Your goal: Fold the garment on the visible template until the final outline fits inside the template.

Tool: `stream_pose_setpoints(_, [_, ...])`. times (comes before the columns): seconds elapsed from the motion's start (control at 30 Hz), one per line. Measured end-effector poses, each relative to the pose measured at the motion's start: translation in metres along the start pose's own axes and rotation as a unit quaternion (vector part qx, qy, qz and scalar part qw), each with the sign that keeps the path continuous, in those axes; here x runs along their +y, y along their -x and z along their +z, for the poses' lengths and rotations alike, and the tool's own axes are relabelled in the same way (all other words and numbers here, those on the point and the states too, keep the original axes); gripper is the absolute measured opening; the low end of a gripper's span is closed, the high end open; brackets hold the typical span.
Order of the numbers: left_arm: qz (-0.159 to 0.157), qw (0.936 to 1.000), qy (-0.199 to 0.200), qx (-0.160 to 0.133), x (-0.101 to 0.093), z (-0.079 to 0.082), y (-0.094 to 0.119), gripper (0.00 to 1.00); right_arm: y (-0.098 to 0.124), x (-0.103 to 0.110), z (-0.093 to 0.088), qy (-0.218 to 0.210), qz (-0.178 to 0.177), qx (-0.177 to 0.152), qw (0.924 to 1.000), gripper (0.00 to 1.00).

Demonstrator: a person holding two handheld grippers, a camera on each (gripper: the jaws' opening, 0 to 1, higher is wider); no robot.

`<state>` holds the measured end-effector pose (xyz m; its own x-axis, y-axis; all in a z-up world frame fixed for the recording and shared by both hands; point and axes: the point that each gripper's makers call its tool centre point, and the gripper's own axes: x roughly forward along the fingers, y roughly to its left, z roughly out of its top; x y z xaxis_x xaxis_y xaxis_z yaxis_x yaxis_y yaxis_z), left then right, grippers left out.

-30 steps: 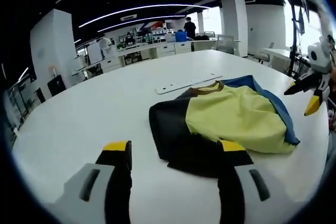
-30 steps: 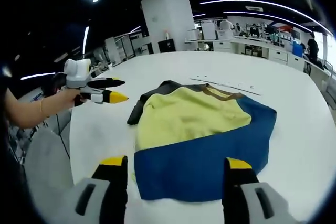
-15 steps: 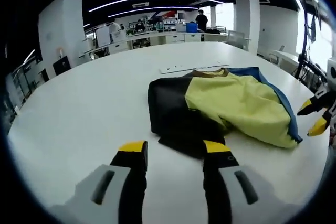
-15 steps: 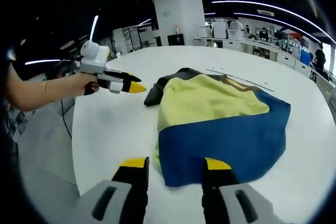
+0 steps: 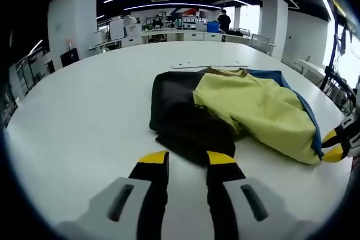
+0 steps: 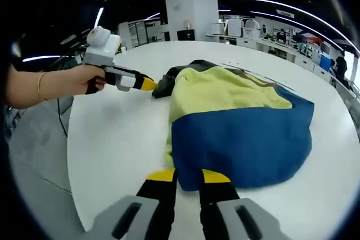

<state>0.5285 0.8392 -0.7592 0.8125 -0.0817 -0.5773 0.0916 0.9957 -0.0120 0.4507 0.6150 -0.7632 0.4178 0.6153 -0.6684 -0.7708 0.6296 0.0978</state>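
- Spreading across both views, the white tabletop carries everything, with an office of desks and pillars behind it.
- Lying crumpled near the middle of the tabletop, the garment shows a black part, a yellow part and a blue part; in the right gripper view the blue part is nearest the camera and the yellow part lies beyond it.
- Holding the left tool in the right gripper view, a person's hand brings its yellow tip to the black edge of the garment; whether they touch cannot be told.
- In the left gripper view the left tool has its jaws nearly together, a narrow gap between them, just before the black edge.
- The right tool also has its jaws close together, right at the blue hem; whether cloth sits between them cannot be told.
- A flat white strip lies on the tabletop just beyond the garment's collar.
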Motion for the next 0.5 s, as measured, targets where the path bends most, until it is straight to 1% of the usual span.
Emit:
stream_pose_setpoints(0.03, [0.0,1.0,0.002,0.0,-0.0006,-0.0004,-0.0004,0.22,-0.0008,-0.0002,-0.001,-0.005,-0.002,0.0,1.0,0.11])
stream_pose_setpoints(0.13, [0.002,0.9999,0.009,0.004,-0.0025,-0.0018,-0.0034,0.21,-0.0025,0.0,-0.0035,-0.001,-0.007,0.001,1.0,0.09])
stream_pose_setpoints(0.27, [-0.002,0.9999,0.011,0.008,-0.0066,-0.0036,-0.0059,0.16,-0.0057,-0.001,-0.0061,0.009,-0.015,0.001,0.9999,0.08])
stream_pose_setpoints(0.43, [0.004,0.9998,0.016,0.01,-0.0049,-0.0015,-0.0079,0.14,-0.0067,-0.0018,-0.0054,0.022,-0.021,-0.004,0.9995,0.06])
stream_pose_setpoints(0.5, [0.007,0.9997,0.022,0.01,-0.004,-0.0016,-0.0084,0.12,-0.0071,-0.0022,-0.0052,0.021,-0.022,-0.005,0.9995,0.05])
